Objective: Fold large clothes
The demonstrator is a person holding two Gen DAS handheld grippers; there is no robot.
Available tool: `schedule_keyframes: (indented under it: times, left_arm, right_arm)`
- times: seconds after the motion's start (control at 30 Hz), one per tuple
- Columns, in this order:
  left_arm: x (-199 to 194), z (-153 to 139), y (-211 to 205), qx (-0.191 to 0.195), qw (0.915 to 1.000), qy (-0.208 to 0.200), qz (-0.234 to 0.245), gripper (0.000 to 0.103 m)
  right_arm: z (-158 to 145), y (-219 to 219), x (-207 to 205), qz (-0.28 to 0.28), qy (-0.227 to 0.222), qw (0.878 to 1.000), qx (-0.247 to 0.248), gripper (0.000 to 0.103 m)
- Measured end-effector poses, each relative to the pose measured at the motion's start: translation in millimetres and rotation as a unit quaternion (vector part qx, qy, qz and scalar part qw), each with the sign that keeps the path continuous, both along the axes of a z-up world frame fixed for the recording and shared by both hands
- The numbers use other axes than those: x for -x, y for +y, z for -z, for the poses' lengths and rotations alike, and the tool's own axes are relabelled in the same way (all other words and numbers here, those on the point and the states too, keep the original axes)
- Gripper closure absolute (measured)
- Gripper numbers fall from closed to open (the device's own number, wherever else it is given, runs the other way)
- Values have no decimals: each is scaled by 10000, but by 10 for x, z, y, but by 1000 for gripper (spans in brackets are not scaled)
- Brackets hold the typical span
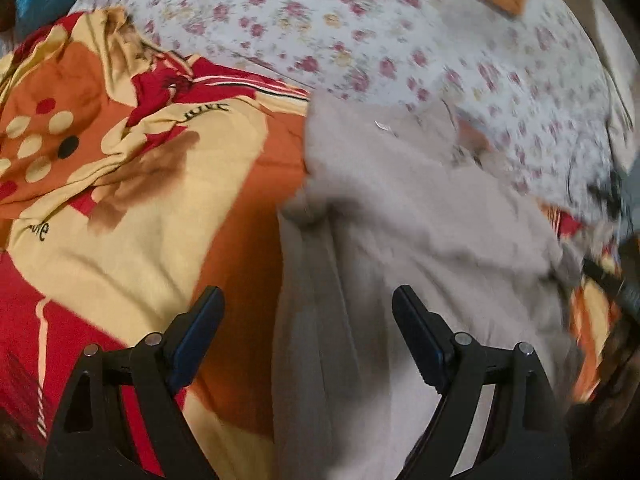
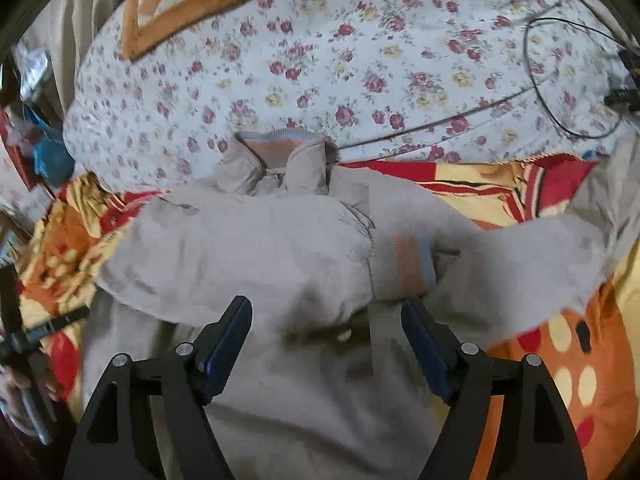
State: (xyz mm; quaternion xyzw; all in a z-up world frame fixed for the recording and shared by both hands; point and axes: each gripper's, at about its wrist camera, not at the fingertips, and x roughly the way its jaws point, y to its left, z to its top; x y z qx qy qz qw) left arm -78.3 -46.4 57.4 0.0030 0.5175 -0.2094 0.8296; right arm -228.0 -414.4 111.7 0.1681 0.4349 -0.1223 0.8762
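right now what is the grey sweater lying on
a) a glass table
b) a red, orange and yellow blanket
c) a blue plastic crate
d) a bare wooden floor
b: the grey sweater is spread over the red, orange and yellow blanket, which shows on both sides of it, with a flowered sheet beyond its collar; both tools hang open above it.

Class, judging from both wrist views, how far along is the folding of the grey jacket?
Done: one striped-cuff sleeve lies folded across the grey jacket. In hand: nothing; left gripper and right gripper hover open above it. Left: the other sleeve is spread sideways, the body unfolded.
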Motion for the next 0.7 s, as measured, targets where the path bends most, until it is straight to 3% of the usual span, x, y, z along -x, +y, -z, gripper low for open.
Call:
schedule_keyframes:
  times: [0.13,0.2,0.27,0.3,0.53,0.7]
  left_arm:
    - [-34,215,-154,-408,9991,121,77,17]
    - [-68,238,-172,-349,9993,113,-29,20]
    - [-59,192,-172,-312,9995,56,-5,71]
    - [-62,170,-153,-310,9995,60,19,101]
    - [-173,133,334,248,9983,224,-487,103]
    - [-285,212,406,114,9969,260,-737,103]
  right_arm:
    - [9,48,149,20,-6,9997,-250,22]
    - [47,75,178,32,90,9996,-270,22]
    - [48,112,234,4,114,9996,-268,22]
    - [43,121,257,4,103,9996,-248,22]
    - [85,89,297,55,170,9990,-417,21]
    - [101,146,207,-123,201,9994,-253,22]
